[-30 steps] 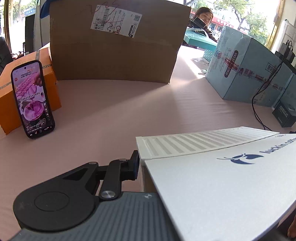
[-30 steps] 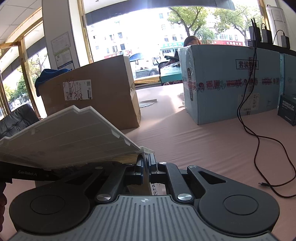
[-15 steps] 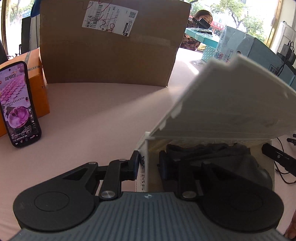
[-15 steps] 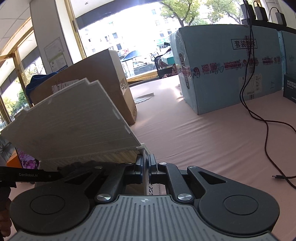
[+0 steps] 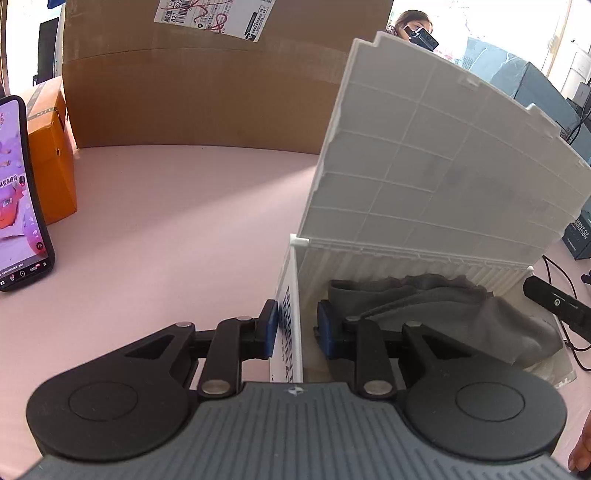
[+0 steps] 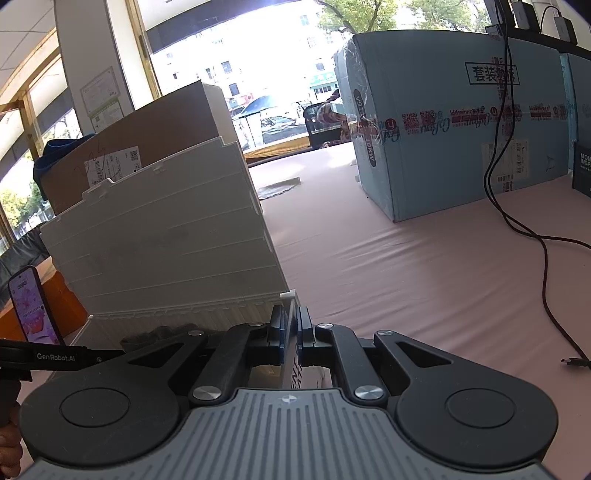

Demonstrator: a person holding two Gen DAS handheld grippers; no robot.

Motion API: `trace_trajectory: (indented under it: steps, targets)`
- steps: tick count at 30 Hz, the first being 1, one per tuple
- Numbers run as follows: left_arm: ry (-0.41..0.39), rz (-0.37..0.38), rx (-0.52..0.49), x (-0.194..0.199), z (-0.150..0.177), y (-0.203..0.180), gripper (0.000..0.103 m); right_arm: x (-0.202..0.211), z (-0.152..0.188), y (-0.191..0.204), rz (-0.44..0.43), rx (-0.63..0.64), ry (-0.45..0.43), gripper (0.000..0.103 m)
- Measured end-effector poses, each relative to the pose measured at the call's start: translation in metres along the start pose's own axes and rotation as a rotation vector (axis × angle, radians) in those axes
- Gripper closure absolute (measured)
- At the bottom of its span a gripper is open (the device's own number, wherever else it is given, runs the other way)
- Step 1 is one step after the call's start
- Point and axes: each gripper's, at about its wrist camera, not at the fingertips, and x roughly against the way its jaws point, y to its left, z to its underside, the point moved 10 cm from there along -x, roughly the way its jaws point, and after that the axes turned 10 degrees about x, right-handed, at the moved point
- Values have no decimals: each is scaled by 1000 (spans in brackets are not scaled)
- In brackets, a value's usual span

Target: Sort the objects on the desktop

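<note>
A white plastic storage box stands on the pink table with its ribbed lid swung up almost upright. A grey cloth lies crumpled inside. My left gripper straddles the box's left wall, open, with a small gap at the inner pad. In the right wrist view the raised lid fills the left side. There my right gripper is shut on the box's right wall. The left gripper's body shows as a black bar at that view's left edge.
A phone with a lit screen leans on an orange box at the left. Behind stands a big cardboard box. A blue carton and a black cable lie to the right. A person sits at the back.
The lid has swung from nearly flat to almost upright, uncovering the grey cloth. Both grippers have stayed at the box's side walls.
</note>
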Motion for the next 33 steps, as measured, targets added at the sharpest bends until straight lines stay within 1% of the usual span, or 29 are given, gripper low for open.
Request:
trace_trajectory:
  steps: [3,4,5,6,7,9,10,12,13,15,18,19,21,23,24,25,27,29,31,33]
  targets:
    - [6,29,13,0,2,-1,69,0,-1,-2,-13,-20,-1,96]
    - [2,47,18,1,2,-2,59,2,-1,-2,-29,-33,-4,92]
    - [-8,60,21,3,3,-3,39,4,-2,-2,-51,-47,-9,90]
    - [-25,67,25,6,3,-3,27,6,-3,-2,-74,-55,-16,77]
    - [-51,75,32,11,2,-3,14,10,-4,-2,-90,-62,-30,58]
    - [-97,90,33,20,0,-3,15,20,-9,-6,-80,-69,-78,44]
    - [-114,97,29,25,-1,-3,15,25,-12,-8,-69,-70,-101,31]
    - [-154,133,8,37,-3,-4,15,36,-20,-13,-55,-82,-158,15]
    - [-184,148,2,44,-5,-4,15,44,-25,-15,-55,-97,-202,12]
    - [-242,167,17,57,-12,-1,14,54,-36,-18,-70,-112,-267,9]
    - [-283,212,41,69,-25,1,14,64,-51,-17,-126,-101,-326,9]
    - [-293,218,40,70,-29,3,14,64,-55,-16,-144,-95,-337,10]
    - [-327,196,22,72,-38,2,14,65,-63,-17,-173,-100,-370,13]
    - [-364,169,6,73,-47,3,14,59,-68,-18,-199,-121,-356,21]
    - [-373,166,13,74,-50,5,14,54,-69,-19,-210,-142,-337,30]
    - [-378,179,31,77,-53,5,14,50,-71,-21,-219,-169,-323,37]
    - [-389,221,79,84,-59,5,14,45,-77,-26,-235,-225,-326,45]
    - [-405,249,120,90,-70,2,14,39,-83,-29,-240,-262,-318,46]
    - [-403,227,126,89,-81,-2,14,31,-86,-29,-257,-275,-288,46]
    - [-377,216,108,82,-87,-10,14,24,-85,-24,-283,-282,-262,46]
